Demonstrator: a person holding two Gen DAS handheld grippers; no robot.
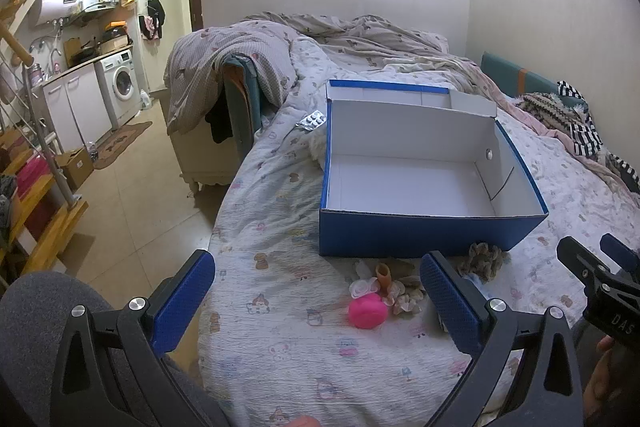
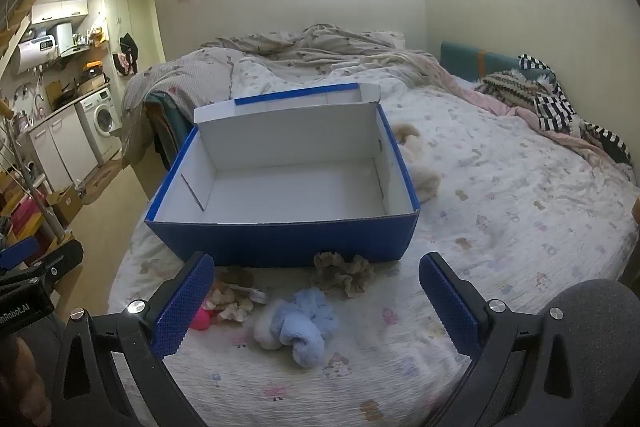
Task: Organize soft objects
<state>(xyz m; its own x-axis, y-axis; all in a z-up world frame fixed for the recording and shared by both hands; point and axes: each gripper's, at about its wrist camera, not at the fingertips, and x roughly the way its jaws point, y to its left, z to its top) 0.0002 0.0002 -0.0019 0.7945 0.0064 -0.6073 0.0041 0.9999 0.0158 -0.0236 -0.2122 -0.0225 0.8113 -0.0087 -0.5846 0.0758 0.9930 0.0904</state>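
Bedding with small cartoon prints covers the bed [image 1: 280,339] that fills both views, and an open blue box [image 1: 420,231] with a white inside sits on it as the landmark for everything else.

Nearest the cameras, the left gripper [image 1: 318,301] hovers above the sheet on the near side of the box, its blue fingers spread wide with nothing between them. The right gripper [image 2: 316,301] hangs over the same near stretch, likewise spread wide and holding nothing.

Just in front of the box's near wall lies a cluster of soft things. A pink round toy [image 1: 367,311] rests farthest out from the box, with a pale beige scrunchie [image 2: 234,301] beside it. A light blue fluffy scrunchie [image 2: 298,325] lies in front of the box, toward its right half. A brown scrunchie [image 2: 344,273] sits closest to the box, just beside the near wall.

The box itself holds nothing, and its lid flap stands up at the far wall.

Beside the box's right wall, seen from the right wrist, a cream plush toy [image 2: 418,163] lies on the sheet. Off its far left corner lies a silver blister pack [image 1: 312,119]. Beyond the box, a rumpled duvet [image 1: 360,35] is heaped toward the wall.
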